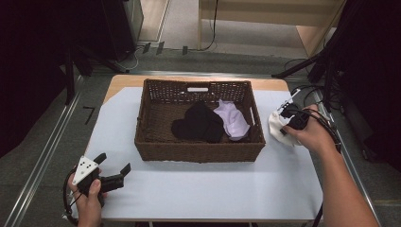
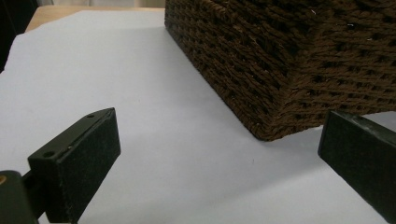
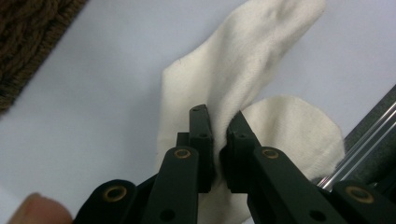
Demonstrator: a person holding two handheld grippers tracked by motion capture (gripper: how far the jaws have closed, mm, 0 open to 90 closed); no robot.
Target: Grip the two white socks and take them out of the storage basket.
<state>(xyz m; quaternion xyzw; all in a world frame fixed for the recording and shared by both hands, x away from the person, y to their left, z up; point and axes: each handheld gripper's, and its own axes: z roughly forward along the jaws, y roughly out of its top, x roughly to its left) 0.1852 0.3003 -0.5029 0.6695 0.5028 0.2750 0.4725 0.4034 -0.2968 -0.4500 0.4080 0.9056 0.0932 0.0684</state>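
Pinching a fold of the cream-white cotton sock (image 3: 243, 79), my right gripper (image 3: 219, 126) is clenched on it at the white table sheet's (image 1: 198, 189) right edge, beside the brown wicker basket (image 1: 198, 152). My left gripper (image 1: 112, 166) rests released, well apart.

A cream sock (image 3: 243, 79), a brown woven basket (image 1: 198, 151) holding black (image 1: 198, 124) and seemingly lilac garments (image 1: 232, 120).

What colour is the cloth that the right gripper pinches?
Cream white. The cloth shows best in the right gripper view, between the right gripper jaws.
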